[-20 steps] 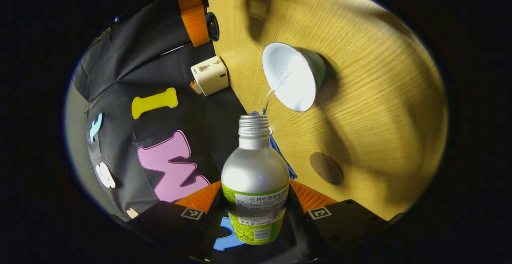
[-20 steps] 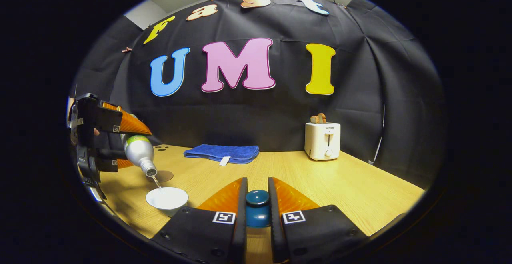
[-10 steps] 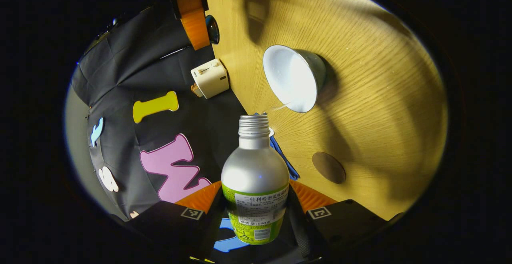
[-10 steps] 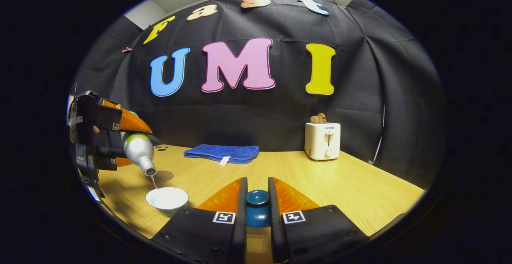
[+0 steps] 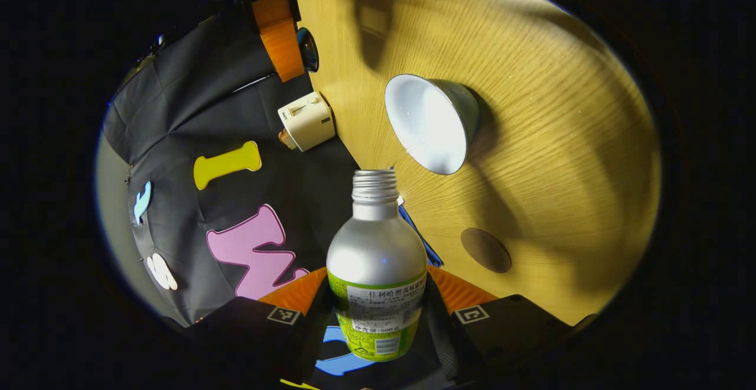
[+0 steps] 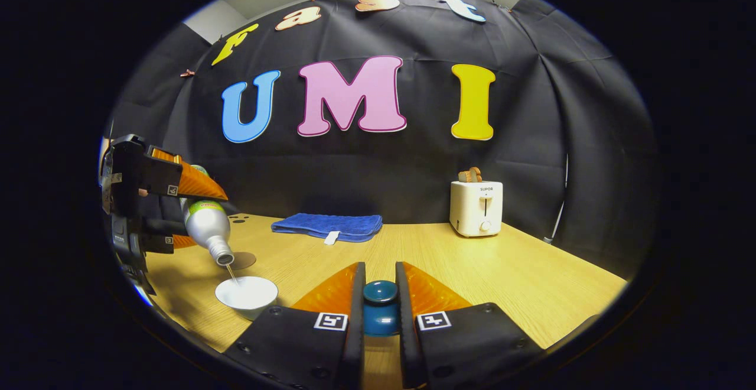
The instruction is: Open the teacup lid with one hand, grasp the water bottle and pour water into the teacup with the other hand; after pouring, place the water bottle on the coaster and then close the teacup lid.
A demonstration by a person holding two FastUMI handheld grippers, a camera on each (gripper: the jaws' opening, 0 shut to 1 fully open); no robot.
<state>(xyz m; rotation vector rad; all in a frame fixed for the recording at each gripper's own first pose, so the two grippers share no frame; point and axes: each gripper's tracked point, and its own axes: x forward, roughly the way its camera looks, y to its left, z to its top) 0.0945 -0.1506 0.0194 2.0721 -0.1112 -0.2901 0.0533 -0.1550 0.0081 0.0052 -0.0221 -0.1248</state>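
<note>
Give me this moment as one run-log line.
phase: pouring | left tool: shut on water bottle, tilted over teacup | right tool: holds lid | coaster: bare

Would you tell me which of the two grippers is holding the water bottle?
The left gripper: its fingers clamp the tilted water bottle, while the right gripper holds the teacup lid.

A light wooden table (image 6: 472, 272) carries a white teacup (image 6: 246, 293) near its left edge, a round brown coaster (image 6: 241, 259) behind it, a folded blue towel (image 6: 326, 225) and a white toaster (image 6: 476, 207) along the back edge.
</note>
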